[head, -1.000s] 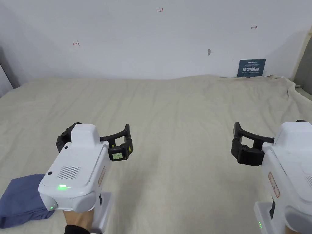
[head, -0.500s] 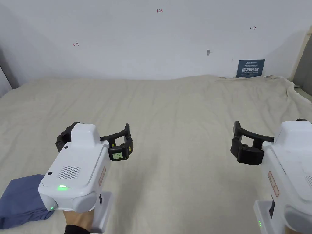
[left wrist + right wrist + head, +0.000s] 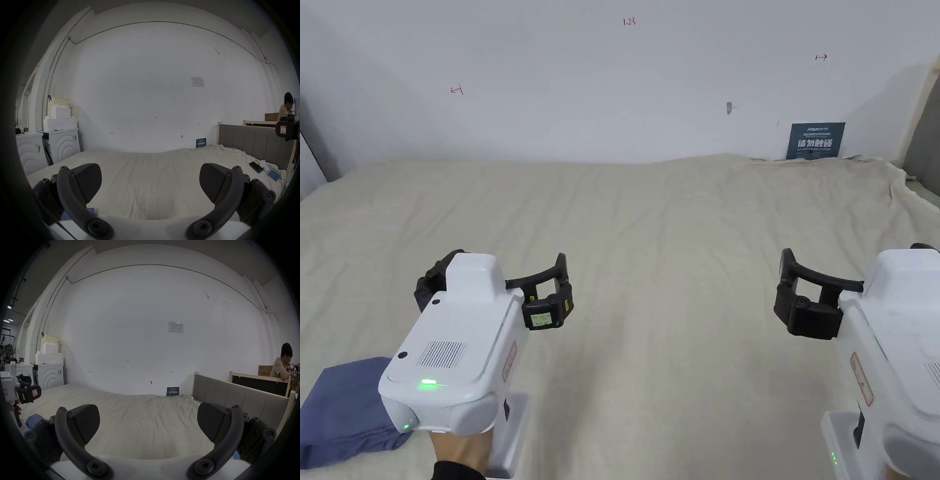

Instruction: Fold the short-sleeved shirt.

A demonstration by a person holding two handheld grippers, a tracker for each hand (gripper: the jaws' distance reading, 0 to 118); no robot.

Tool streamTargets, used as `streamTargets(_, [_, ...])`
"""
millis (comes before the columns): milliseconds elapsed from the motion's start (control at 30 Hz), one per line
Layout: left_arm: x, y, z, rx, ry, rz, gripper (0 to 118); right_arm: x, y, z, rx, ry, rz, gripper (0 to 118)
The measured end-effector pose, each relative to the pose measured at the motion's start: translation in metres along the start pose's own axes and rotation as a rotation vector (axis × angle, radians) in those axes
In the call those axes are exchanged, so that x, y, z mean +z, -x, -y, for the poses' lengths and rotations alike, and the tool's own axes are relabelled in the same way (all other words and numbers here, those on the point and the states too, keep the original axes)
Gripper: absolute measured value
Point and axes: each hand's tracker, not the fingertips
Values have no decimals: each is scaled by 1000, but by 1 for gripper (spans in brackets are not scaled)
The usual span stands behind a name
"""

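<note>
Head view is showing the left gripper (image 3: 499, 284) and right gripper (image 3: 850, 281) hovering over the bed (image 3: 675, 250), fingers (image 3: 86, 181) spread wide and gripping nothing. Folded blue shirt (image 3: 344, 409) is lying beside the left gripper, at the bed's near-left edge.

bedroom-style test space: bed (image 3: 650, 262), washers (image 3: 63, 144), storage clutter.

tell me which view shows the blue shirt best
The head view: the blue shirt lies folded at the bed's near left corner, partly behind the left gripper. The right gripper view catches a small patch beside its jaw; the left gripper view shows a sliver low between its jaws.
</note>
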Motion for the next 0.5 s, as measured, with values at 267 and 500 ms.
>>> streamTargets(267, [0,0,-1,-3,-3,5,118,-1,1,0,3,0,2,118])
streamTargets(500, [-1,0,0,-5,0,8,118,-1,1,0,2,-1,4,118])
